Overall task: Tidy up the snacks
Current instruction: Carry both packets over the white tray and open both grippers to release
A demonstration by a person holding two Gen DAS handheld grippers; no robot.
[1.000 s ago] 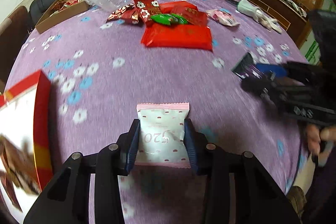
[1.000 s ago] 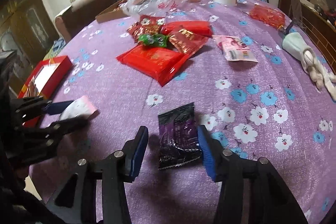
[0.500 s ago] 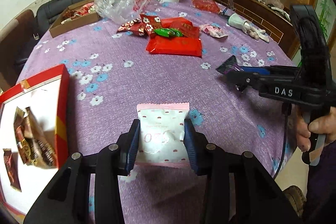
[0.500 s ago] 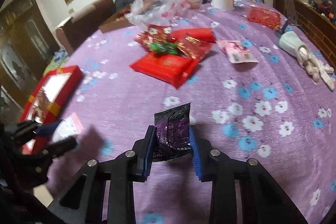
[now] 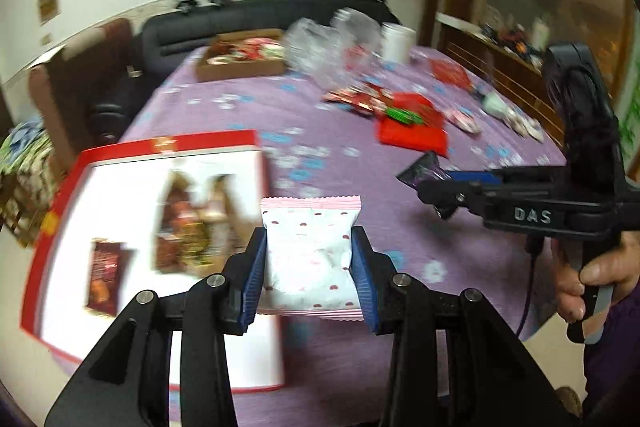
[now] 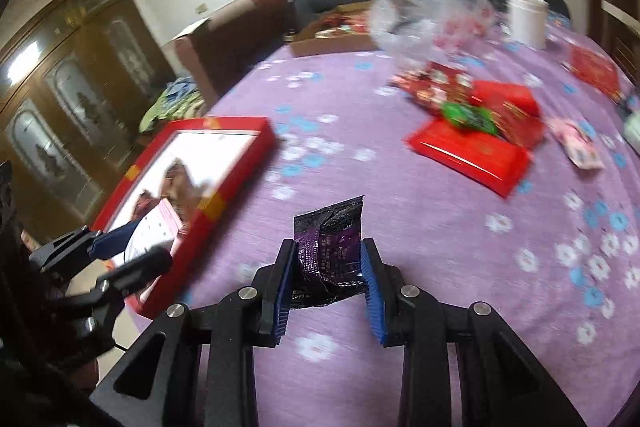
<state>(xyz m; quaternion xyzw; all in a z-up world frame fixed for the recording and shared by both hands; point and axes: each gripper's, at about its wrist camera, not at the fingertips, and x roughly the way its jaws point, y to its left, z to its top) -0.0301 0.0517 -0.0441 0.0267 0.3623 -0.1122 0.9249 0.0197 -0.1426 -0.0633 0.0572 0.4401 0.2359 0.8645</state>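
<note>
The red snack box [image 5: 120, 151] lies to the near left, closer to the left gripper [image 5: 310, 267], clamped on the pink-and-white packet [image 5: 310, 251], than to the right gripper [image 6: 328, 267], clamped on the purple packet [image 6: 330, 247].

We see the tabletop [image 6: 420, 227] with an open box [image 6: 240, 143] at its 9 o'clock edge, packets lying inside it. A snack pile [image 6: 472, 119] sits toward 1 o'clock, a plastic bag [image 6: 432, 15] and cardboard tray [image 5: 240, 61] behind it at 12, a jar [image 6: 526, 19] at 1. The left gripper [image 5: 310, 267] hangs over the box's near edge, the right gripper [image 6: 328, 267] over the tabletop to its 3 o'clock.
</note>
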